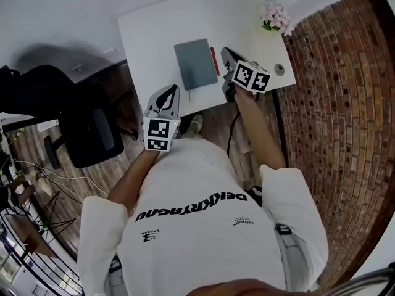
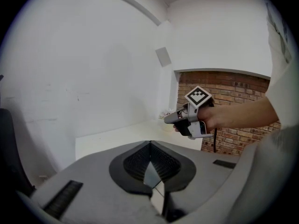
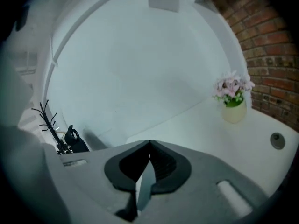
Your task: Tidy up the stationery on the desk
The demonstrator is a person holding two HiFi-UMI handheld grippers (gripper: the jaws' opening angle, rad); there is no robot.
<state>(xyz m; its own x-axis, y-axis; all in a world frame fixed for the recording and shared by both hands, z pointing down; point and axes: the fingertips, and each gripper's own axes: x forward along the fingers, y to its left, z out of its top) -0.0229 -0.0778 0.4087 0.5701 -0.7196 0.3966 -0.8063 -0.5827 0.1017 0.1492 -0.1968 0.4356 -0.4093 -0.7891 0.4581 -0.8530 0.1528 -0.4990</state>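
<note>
A grey-blue notebook [image 1: 195,63] lies flat near the front edge of the white desk [image 1: 154,29], with a red pen [image 1: 214,60] along its right side. My right gripper [image 1: 226,52] hovers just right of the pen, shut and holding nothing. In the right gripper view its jaws [image 3: 149,144] meet over bare desk. My left gripper [image 1: 170,90] hangs off the desk's front edge, below and left of the notebook, also shut and empty. The left gripper view shows its closed tips [image 2: 150,143] and, beyond them, the right gripper [image 2: 187,119] held in a hand.
A small pot of pink flowers [image 1: 274,18] stands at the desk's far right corner, with a round cable grommet [image 1: 279,69] nearer the front. A black office chair [image 1: 86,125] stands left of the desk. A brick wall [image 1: 345,103] runs along the right.
</note>
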